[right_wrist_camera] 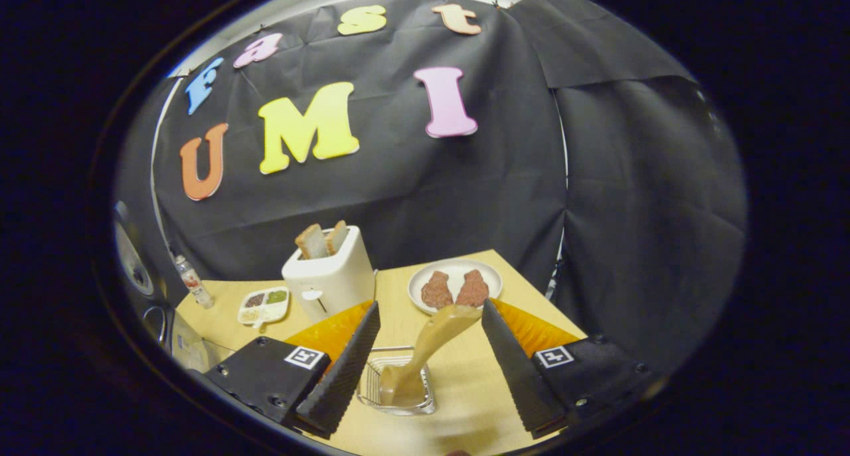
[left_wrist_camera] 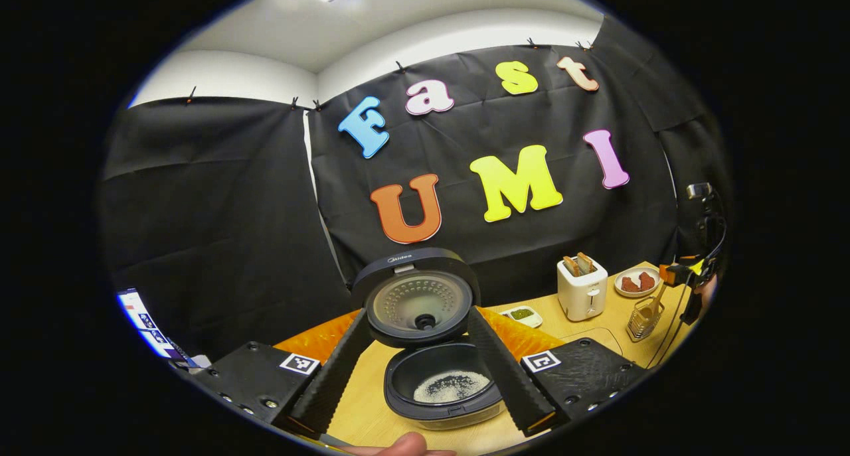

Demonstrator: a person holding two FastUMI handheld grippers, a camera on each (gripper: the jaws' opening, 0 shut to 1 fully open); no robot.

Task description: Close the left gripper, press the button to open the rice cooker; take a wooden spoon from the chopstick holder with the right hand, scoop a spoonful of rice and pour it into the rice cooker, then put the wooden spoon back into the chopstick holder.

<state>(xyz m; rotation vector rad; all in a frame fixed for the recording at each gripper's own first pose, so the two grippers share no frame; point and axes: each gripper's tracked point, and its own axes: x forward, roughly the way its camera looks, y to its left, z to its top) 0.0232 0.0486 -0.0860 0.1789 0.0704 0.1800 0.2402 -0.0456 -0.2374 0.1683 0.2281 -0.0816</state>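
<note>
Right gripper view: right claw was spread around wooden spoon in chopstick holder. Should back straight off. Left claw was spread too.

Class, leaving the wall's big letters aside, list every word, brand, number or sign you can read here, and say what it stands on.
"Midea": on the raised rice cooker lid, near its top edge.
Square coded markers: patterns, no words.
Bottle label: too small to read.
Papers at the left edge: blurred.
</note>
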